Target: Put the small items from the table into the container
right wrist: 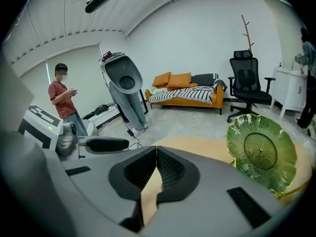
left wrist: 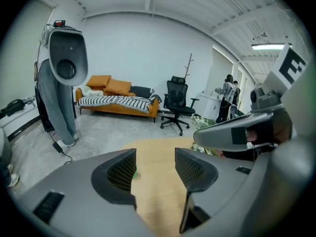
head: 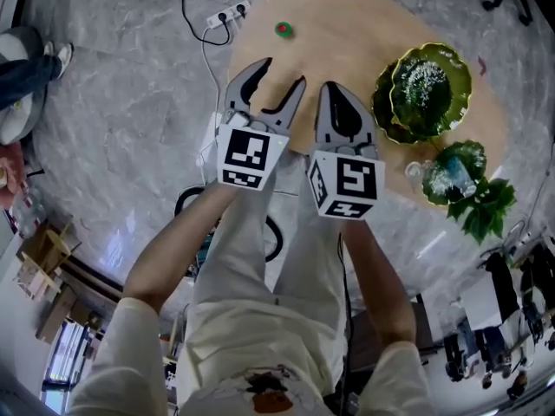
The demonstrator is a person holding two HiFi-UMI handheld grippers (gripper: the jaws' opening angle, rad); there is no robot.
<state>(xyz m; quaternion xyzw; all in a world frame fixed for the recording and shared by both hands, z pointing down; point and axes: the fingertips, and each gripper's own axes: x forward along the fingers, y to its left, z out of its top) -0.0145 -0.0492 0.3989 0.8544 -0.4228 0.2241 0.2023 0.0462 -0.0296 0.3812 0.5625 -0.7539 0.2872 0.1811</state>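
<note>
Green item point(head: 284, 29) lies beyond left gripper's point(head: 283, 71) fingers.

White-walled room: marble floor point(head: 130, 102), orange sofa point(left wrist: 117, 100), office chair point(left wrist: 177, 100).

The person reaches both arms forward, bare left forearm point(head: 169, 258) and right forearm point(head: 379, 276) running nearly parallel, 1 tool in each hand. The left tool point(head: 281, 78) slants forward and down with its 2 jaws spread wide, the ribbed pads point(left wrist: 121, 171) gripping nothing. Just beside it, the right tool point(head: 332, 94) slants down the same way, its 2 jaws pressed together at the tips and empty. The 2 marker cubes, left point(head: 250, 156) and right point(head: 347, 183), sit almost level with each other.
</note>
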